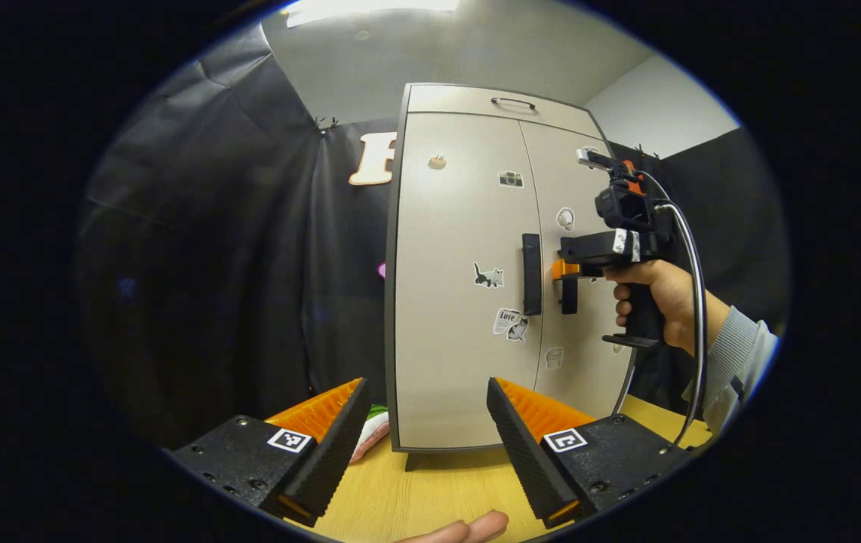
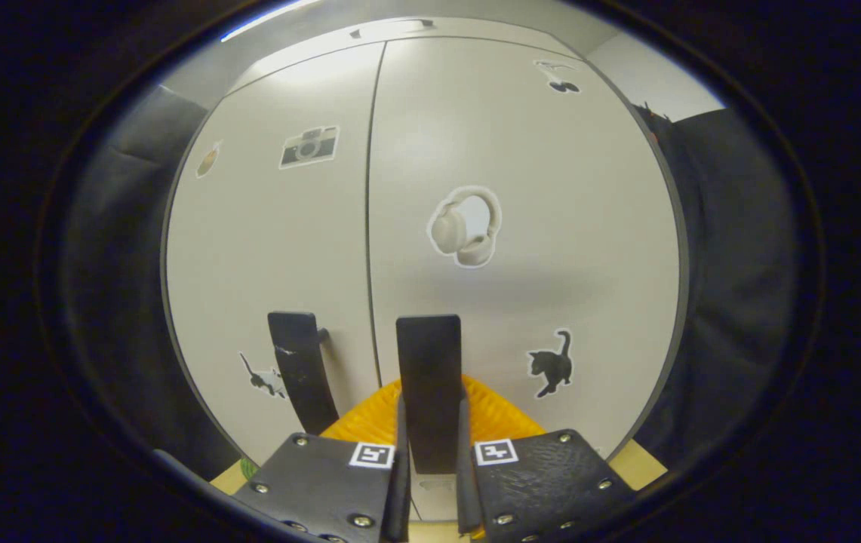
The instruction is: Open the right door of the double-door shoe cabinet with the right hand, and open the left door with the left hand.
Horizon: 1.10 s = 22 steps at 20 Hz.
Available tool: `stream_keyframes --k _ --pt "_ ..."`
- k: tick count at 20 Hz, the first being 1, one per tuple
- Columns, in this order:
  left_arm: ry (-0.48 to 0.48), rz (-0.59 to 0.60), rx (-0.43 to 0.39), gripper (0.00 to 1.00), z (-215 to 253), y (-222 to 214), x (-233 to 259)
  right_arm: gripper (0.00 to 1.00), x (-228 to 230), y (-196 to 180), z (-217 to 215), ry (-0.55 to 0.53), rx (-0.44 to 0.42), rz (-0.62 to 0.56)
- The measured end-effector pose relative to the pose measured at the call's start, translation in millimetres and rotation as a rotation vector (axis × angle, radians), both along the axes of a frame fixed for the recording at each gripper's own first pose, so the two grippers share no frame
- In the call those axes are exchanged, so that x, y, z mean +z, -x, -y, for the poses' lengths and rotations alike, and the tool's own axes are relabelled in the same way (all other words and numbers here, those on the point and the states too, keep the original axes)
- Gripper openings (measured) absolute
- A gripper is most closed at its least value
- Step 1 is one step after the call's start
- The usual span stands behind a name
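Observation:
The pale double-door shoe cabinet [image 1: 445, 317] stands upright on the table with both doors flush and stickers on them. In the left gripper view my left gripper [image 1: 430, 445] is open, held back from the cabinet's lower front with nothing between its fingers. The left door's black handle [image 1: 531, 274] is well above and beyond it. A hand holds my right gripper [image 1: 567, 270] against the right door's handle [image 1: 569, 298]. In the right gripper view the right gripper [image 2: 430, 467] is shut on that black vertical handle [image 2: 428, 369], with the left door's handle [image 2: 300, 369] just to its left.
The cabinet rests on a wooden table [image 1: 445, 490]. A pink and green object [image 1: 371, 434] lies at the cabinet's lower left corner. A top handle [image 1: 513, 102] sits above the doors. A sleeve [image 1: 739, 354] and a cable [image 1: 694, 302] are to the cabinet's right. A fingertip [image 1: 468, 528] shows at the bottom.

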<state>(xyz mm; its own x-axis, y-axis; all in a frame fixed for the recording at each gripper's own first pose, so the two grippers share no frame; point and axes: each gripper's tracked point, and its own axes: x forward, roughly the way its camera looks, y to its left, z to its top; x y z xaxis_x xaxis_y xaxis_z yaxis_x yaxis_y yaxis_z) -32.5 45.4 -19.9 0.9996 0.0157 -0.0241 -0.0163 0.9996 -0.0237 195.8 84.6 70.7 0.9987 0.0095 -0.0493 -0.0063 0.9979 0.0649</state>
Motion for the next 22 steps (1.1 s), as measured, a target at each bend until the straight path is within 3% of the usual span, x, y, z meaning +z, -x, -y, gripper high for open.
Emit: stream_keyframes --k 2,3,11,12,13,14,15,22 --pt "-0.002 -0.018 -0.019 0.93 5 3 -2 0.25 1 5 2 0.01 -0.017 -0.01" --pt "-0.012 -0.019 -0.012 0.95 4 4 -1 0.17 1 6 2 -0.008 -0.01 -0.011" --pt "-0.014 0.001 0.007 0.96 4 18 14 0.17 -1 39 9 -0.036 0.106 -0.047" --pt "-0.009 0.0 -0.001 0.92 9 21 14 0.17 -1 44 11 -0.038 0.119 -0.054" --pt "-0.003 -0.003 -0.008 0.95 13 22 14 0.17 -1 49 13 -0.03 0.132 -0.054" --pt "0.002 -0.006 -0.015 0.92 16 24 13 0.16 0 52 13 -0.031 0.143 -0.056" --pt "0.008 -0.004 -0.024 0.95 21 26 14 0.17 1 56 15 -0.036 0.158 -0.059" --pt "0.028 -0.019 -0.036 0.95 33 25 12 0.17 2 76 32 -0.024 0.212 -0.054"
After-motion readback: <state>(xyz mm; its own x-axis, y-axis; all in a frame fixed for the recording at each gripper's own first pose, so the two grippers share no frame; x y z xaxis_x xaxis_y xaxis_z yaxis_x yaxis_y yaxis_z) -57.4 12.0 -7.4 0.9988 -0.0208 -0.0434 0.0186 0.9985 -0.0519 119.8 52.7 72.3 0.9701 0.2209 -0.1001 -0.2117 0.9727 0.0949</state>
